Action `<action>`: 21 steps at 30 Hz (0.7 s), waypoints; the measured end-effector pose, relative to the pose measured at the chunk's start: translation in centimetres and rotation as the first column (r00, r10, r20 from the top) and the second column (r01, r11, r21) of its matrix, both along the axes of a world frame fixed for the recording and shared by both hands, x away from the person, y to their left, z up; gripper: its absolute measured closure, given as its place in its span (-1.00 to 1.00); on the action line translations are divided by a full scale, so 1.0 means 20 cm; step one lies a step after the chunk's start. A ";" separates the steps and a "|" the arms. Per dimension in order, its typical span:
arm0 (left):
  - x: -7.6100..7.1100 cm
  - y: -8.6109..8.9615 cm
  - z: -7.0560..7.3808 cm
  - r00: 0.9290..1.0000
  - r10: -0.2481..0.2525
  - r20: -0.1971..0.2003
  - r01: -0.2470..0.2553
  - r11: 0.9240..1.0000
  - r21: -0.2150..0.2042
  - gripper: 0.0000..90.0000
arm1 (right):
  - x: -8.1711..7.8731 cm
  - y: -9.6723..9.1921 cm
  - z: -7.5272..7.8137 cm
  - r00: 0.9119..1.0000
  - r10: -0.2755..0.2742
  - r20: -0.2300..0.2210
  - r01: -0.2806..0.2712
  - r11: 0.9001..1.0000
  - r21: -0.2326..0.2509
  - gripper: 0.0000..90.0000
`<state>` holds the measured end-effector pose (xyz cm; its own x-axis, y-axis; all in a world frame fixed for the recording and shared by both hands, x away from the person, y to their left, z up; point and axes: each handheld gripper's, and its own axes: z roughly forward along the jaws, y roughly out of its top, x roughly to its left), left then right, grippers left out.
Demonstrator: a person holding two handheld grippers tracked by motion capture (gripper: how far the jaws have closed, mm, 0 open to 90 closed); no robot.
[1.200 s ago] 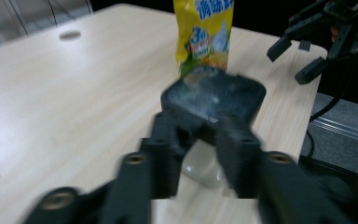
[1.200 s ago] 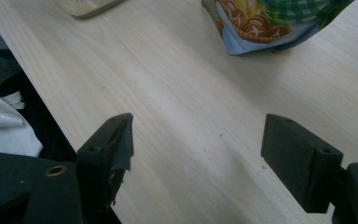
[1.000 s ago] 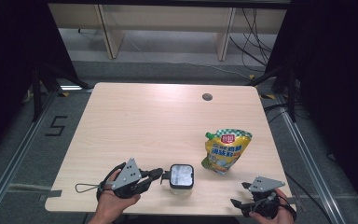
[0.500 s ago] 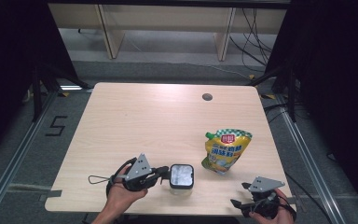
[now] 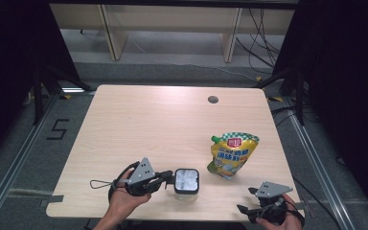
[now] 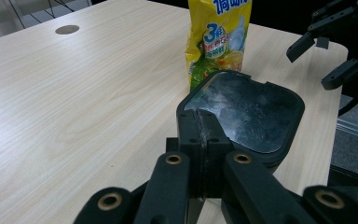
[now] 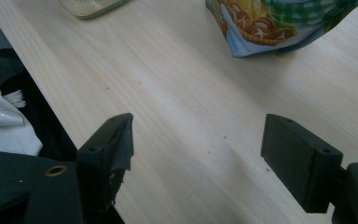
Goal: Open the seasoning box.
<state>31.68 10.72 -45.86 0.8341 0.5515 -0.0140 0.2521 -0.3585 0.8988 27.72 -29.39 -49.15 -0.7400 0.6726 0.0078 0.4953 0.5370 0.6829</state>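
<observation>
The lid's rim (image 6: 193, 105) of a small square container (image 5: 187, 181) is pinched between the closed jaws of the left gripper (image 5: 165, 178), so the grasp looks made, while lifting or moving the container appears left to do. The container is seen near the table's (image 5: 163, 120) front edge, with the yellow pouch (image 5: 233, 154) lying apart to its right. The right gripper (image 5: 249, 213) is held with jaws spread wide and nothing between them, at the front right corner. Little margin is left toward the near edge; broad open room is offered across the middle and far side of the table.
</observation>
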 end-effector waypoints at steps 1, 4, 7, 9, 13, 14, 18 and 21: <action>0.00 0.00 0.00 1.000 -0.001 0.004 0.001 1.000 0.000 0.98 | 0.00 0.00 0.00 1.000 0.000 0.000 0.000 1.000 0.000 -0.42; 0.00 0.01 -0.02 1.000 0.011 -0.018 -0.012 0.999 -0.042 0.98 | 0.00 0.00 0.01 1.000 0.014 0.010 -0.014 1.000 0.024 -0.34; 0.00 0.01 -0.02 1.000 0.000 0.002 0.001 0.999 -0.045 0.98 | -0.01 0.01 0.02 0.998 0.047 0.038 -0.049 0.997 0.054 -0.20; 0.00 0.02 -0.03 1.000 -0.002 0.002 0.002 0.999 -0.051 0.98 | -0.01 0.03 0.03 0.996 0.069 0.060 -0.073 0.994 0.078 -0.11; -0.01 0.02 -0.03 1.000 0.005 -0.010 -0.006 0.997 -0.071 0.98 | -0.02 0.06 0.05 0.992 0.088 0.091 -0.098 0.989 0.112 0.05; -0.01 0.02 -0.03 1.000 0.004 -0.013 -0.005 0.997 -0.073 0.98 | -0.02 0.08 0.07 0.987 0.107 0.116 -0.122 0.984 0.130 0.14; -0.01 0.02 -0.04 1.000 0.002 -0.011 -0.003 0.997 -0.072 0.98 | -0.03 0.12 0.08 0.986 0.112 0.124 -0.130 0.980 0.149 0.23; 0.00 0.03 -0.04 1.000 0.001 -0.015 -0.002 0.997 -0.073 0.98 | -0.01 0.15 0.09 0.976 0.126 0.177 -0.158 0.972 0.175 0.36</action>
<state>31.62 11.24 -46.60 0.8328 0.5495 -0.0669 0.2665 -0.2920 0.9185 27.48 -26.37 -47.30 -0.8294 0.5586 -0.0060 0.2963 0.4489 0.8430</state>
